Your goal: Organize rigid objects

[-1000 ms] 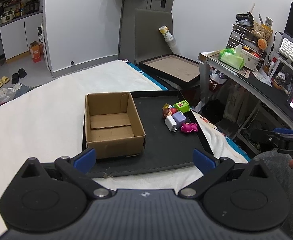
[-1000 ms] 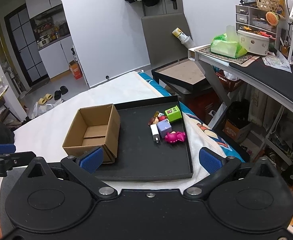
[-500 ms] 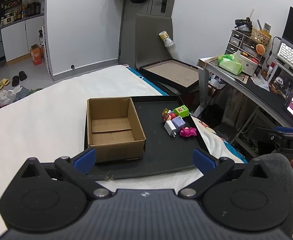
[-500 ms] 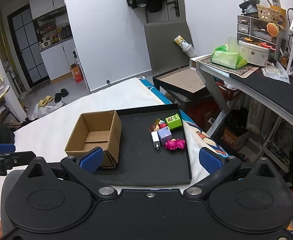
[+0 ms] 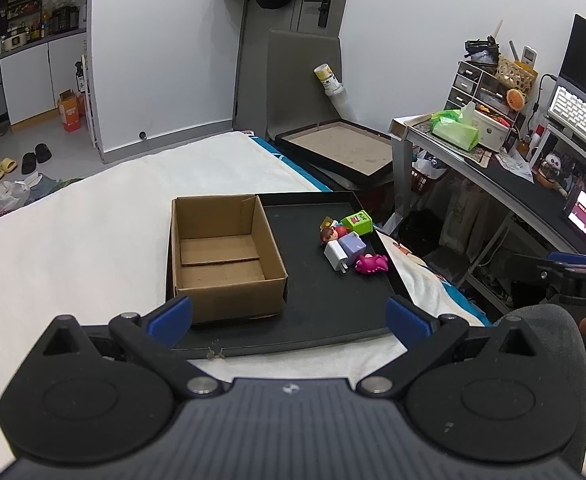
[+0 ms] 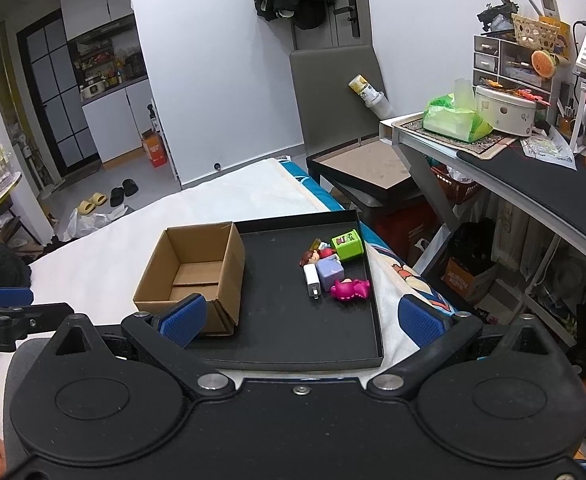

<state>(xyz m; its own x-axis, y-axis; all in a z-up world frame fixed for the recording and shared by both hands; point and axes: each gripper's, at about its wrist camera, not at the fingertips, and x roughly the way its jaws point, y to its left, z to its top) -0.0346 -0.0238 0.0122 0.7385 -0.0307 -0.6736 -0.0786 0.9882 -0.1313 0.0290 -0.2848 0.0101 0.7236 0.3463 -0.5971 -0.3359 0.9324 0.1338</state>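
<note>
An open, empty cardboard box (image 5: 223,254) (image 6: 197,272) stands on the left of a black tray (image 5: 325,304) (image 6: 285,328) on a white bed. A cluster of small toys lies on the tray's right: a green cube (image 5: 357,222) (image 6: 347,244), a purple block (image 5: 352,245) (image 6: 330,272), a white charger (image 5: 336,257) (image 6: 312,280), a pink figure (image 5: 371,263) (image 6: 351,289) and a small doll (image 5: 329,234) (image 6: 312,256). My left gripper (image 5: 289,314) and right gripper (image 6: 301,318) are both open and empty, held back from the tray's near edge.
A desk (image 6: 533,176) with a green tissue pack (image 6: 453,118) and clutter stands at the right. A second black tray (image 5: 337,150) leans beyond the bed. The white bed (image 5: 73,240) spreads to the left. The other gripper shows at each view's edge.
Both grippers have drawn back and risen slightly, so the tray and box look a little farther away. Nothing on the tray has moved.
</note>
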